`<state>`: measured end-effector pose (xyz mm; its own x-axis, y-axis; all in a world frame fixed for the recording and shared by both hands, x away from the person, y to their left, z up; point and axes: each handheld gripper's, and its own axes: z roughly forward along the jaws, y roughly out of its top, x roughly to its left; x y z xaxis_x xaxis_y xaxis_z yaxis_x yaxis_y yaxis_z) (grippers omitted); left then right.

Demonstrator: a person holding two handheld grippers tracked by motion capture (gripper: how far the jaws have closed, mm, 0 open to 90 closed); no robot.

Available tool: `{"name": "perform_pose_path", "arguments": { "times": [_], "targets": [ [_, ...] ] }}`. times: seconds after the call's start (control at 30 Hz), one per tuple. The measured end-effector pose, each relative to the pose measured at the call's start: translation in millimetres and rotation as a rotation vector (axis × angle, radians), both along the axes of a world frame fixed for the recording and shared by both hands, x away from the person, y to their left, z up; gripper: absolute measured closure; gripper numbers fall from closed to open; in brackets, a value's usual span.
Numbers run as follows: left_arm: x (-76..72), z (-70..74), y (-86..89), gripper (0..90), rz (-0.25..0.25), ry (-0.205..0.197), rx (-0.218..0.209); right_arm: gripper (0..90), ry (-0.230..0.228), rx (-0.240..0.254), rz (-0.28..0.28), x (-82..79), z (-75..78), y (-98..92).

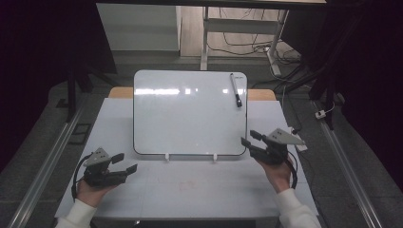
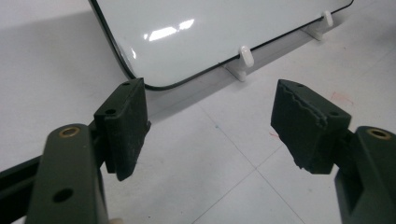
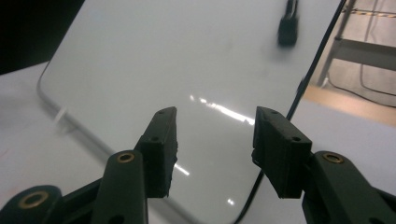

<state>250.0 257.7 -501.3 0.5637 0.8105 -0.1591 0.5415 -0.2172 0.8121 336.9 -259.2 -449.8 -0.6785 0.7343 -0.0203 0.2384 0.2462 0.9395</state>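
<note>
Grippers: two, left (image 1: 124, 163) and right (image 1: 250, 137), both jaws apart, holding nothing.
Whiteboard (image 1: 190, 111): one, propped on table (image 1: 190, 190).
Marker (image 1: 236, 90): one, on whiteboard.

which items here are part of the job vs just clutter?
In play:
- glossy white rectangular whiteboard on small white clip stands
- black marker pen lying on the board
- left tongs, open
- right tongs, open

Lying about:
- tangled black cables on floor
- white table frame behind
</note>
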Motion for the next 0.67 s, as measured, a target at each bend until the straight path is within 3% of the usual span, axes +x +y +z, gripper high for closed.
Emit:
{"name": "perform_pose_path", "arguments": {
  "times": [0.27,0.67],
  "targets": [
    [1.8,-4.5,-4.5,25.7,-0.025,0.026,0.009,45.9,0.01,-0.064,0.018,-30.1,-29.7,-24.4],
    [-1.8,-5.7,-6.1,20.9,-0.031,0.026,0.015,42.4,0.039,-0.083,0.034,-28.1,-44.0,-27.6]
  ]
}}
